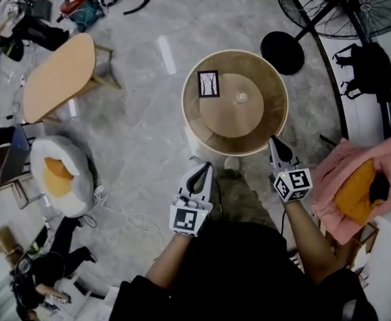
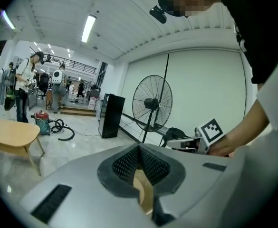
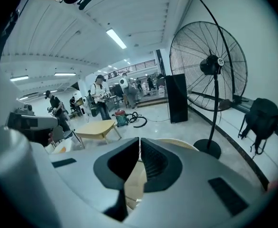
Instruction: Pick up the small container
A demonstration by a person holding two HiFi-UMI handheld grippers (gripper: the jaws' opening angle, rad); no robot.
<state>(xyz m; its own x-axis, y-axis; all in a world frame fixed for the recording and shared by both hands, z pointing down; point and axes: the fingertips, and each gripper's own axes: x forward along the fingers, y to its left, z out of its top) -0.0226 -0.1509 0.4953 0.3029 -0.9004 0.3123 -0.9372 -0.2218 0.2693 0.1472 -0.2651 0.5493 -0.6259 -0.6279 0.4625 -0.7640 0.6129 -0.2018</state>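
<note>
The small container [image 1: 241,97] stands near the middle of the round table [image 1: 275,122], ahead and slightly left of the right gripper [image 1: 274,142], which looks nearer than the left gripper [image 1: 204,169]; both grippers' jaws are pressed together, empty.

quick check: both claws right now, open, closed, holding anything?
Left claw: closed, jaws together, holding nothing.
Right claw: closed, jaws together, holding nothing.
</note>
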